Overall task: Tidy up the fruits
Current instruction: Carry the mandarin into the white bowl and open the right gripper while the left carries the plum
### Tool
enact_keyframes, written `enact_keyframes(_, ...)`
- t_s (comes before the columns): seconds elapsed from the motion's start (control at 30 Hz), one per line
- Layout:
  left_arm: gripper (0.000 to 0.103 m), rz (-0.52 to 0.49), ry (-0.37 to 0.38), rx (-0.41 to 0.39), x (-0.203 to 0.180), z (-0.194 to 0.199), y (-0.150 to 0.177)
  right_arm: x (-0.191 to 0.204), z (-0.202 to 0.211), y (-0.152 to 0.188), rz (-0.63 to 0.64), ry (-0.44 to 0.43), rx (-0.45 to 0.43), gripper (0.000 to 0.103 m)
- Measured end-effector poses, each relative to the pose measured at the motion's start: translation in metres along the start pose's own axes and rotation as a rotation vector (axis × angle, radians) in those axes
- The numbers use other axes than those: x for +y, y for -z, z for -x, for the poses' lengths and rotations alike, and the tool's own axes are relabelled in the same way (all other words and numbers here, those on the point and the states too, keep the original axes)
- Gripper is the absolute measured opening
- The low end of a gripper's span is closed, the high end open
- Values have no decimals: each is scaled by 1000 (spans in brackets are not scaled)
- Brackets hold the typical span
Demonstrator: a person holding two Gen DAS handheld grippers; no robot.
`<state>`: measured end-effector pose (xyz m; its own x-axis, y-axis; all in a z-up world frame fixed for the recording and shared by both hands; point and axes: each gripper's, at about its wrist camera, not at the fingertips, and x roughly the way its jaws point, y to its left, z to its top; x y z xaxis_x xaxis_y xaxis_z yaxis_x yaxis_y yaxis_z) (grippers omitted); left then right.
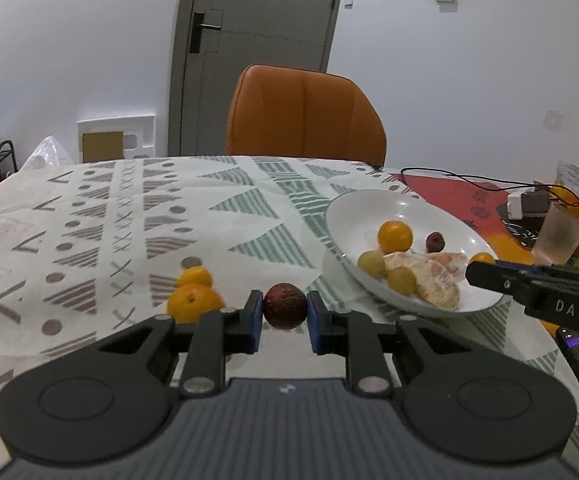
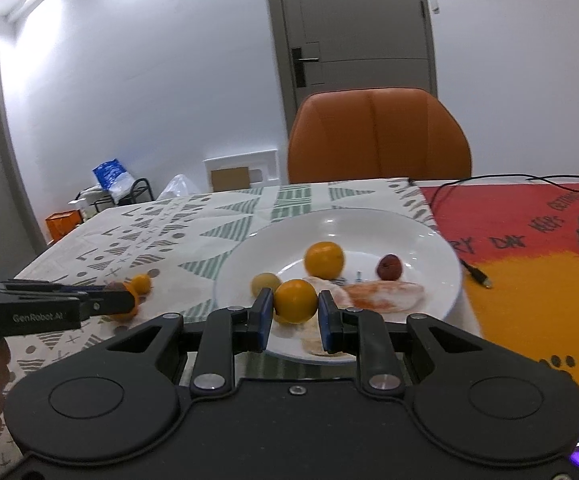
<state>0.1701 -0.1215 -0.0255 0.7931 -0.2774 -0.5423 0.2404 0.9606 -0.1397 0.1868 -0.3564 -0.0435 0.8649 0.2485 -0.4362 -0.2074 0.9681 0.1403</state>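
While both grippers carry fruit, go gently: left gripper (image 1: 285, 312) is clamped on a dark red fruit (image 1: 285, 306) just beside the white plate (image 1: 353, 204); right gripper (image 2: 292, 310) pinches a yellow-orange fruit (image 2: 295, 301) over it. Lower before releasing, clear of the peeled segments (image 1: 437, 280).

I note a white plate (image 2: 429, 240) at my twelve o'clock. The tablecloth (image 1: 89, 220) bears grey-green triangles. The chair (image 1: 305, 112) is orange.
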Motion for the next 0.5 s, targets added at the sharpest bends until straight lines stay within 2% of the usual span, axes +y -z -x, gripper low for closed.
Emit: enact_keyframes(0.5, 22, -48, 31, -8, -28, -19, -17, -29, -2, 5, -49, 62, -16, 22)
